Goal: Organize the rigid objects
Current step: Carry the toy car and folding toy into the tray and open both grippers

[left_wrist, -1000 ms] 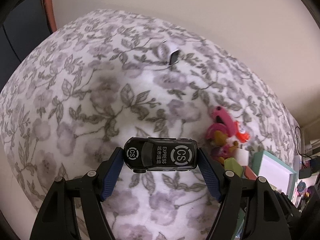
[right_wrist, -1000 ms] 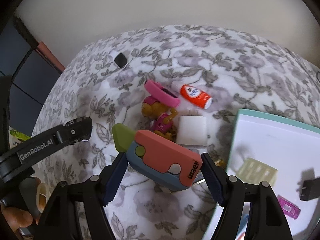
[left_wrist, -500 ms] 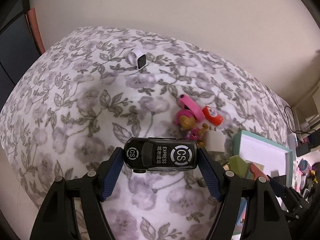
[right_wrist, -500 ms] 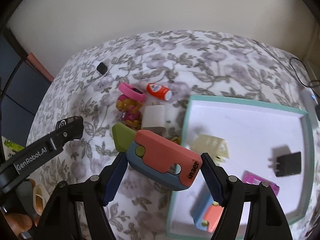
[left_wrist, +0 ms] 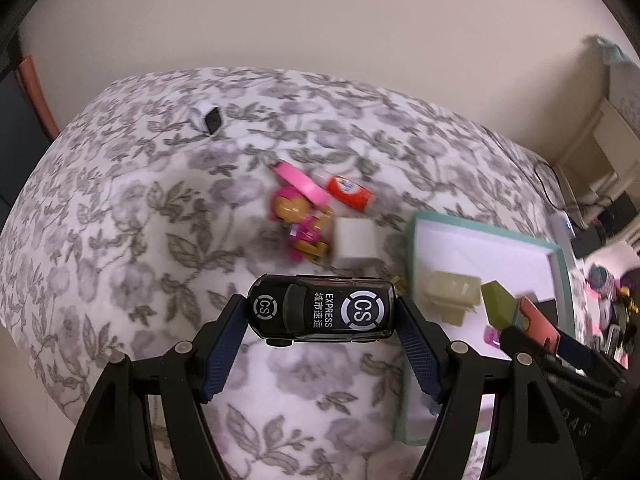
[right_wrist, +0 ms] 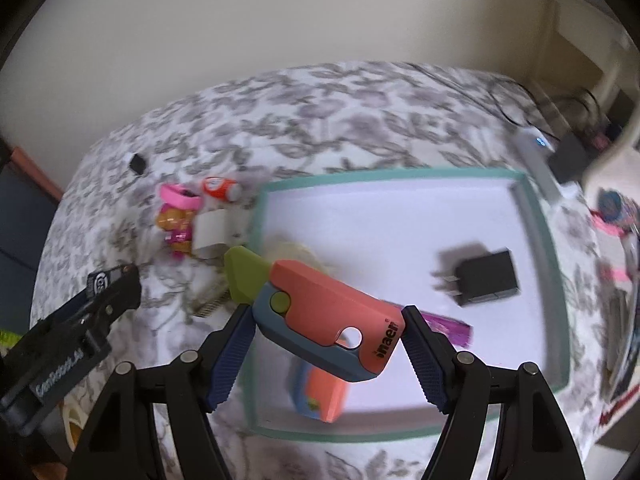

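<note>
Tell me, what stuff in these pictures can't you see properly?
- Pale yellow piece in the tray, right wrist view: mostly hidden behind the coral toy held in the right tongs.
- Purple item: half covered by a tong finger.
- Pink figure, left wrist view: blurred, details unreadable.
- Clutter beyond the tray: cut off by the frame edge.
- Underside of the black car in the left tongs: faces away.

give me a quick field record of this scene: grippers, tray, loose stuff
left gripper: shut on black toy car
right gripper: shut on toy knife, over the tray
tray: teal rim, holds black charger, cream piece, purple item, a second pink-blue toy
loose on floral sheet: pink figure, red tube, white cube
</note>
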`<state>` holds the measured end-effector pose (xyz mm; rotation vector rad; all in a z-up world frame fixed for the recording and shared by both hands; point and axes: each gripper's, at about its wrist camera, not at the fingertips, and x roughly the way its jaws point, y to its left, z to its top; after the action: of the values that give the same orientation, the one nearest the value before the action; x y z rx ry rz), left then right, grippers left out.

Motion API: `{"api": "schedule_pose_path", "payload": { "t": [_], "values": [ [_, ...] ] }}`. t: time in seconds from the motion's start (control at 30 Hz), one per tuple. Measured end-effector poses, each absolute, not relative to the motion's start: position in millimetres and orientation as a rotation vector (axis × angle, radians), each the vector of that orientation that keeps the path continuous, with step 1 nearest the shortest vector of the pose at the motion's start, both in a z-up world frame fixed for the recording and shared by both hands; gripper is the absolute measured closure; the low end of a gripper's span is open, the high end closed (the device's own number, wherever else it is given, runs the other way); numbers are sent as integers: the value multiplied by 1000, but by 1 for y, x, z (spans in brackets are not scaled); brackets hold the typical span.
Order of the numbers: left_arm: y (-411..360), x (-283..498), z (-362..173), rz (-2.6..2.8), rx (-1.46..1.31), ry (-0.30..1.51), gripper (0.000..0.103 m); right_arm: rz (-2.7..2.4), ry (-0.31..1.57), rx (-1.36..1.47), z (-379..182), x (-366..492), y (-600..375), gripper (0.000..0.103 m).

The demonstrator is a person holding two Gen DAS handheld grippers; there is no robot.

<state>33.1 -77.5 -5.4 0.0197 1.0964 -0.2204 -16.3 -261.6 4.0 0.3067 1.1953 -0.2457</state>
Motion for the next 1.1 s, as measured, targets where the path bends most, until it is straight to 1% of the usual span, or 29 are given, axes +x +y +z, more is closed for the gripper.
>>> {"api": "schedule_pose_path", "payload": {
  "t": [0.43, 0.67, 1.1],
  "values": [
    [-142, 3, -21, -387, 118, 1115, 27, -444, 1303, 461, -27, -41, -328, 26],
    [-177, -12, -34, -455, 251, 1111, 27, -484, 1324, 482, -35, -47, -342, 26],
    [-187, -14, -43, -493, 282, 1116, 27, -483, 1334, 471, -37, -47, -345, 26]
  ]
}}
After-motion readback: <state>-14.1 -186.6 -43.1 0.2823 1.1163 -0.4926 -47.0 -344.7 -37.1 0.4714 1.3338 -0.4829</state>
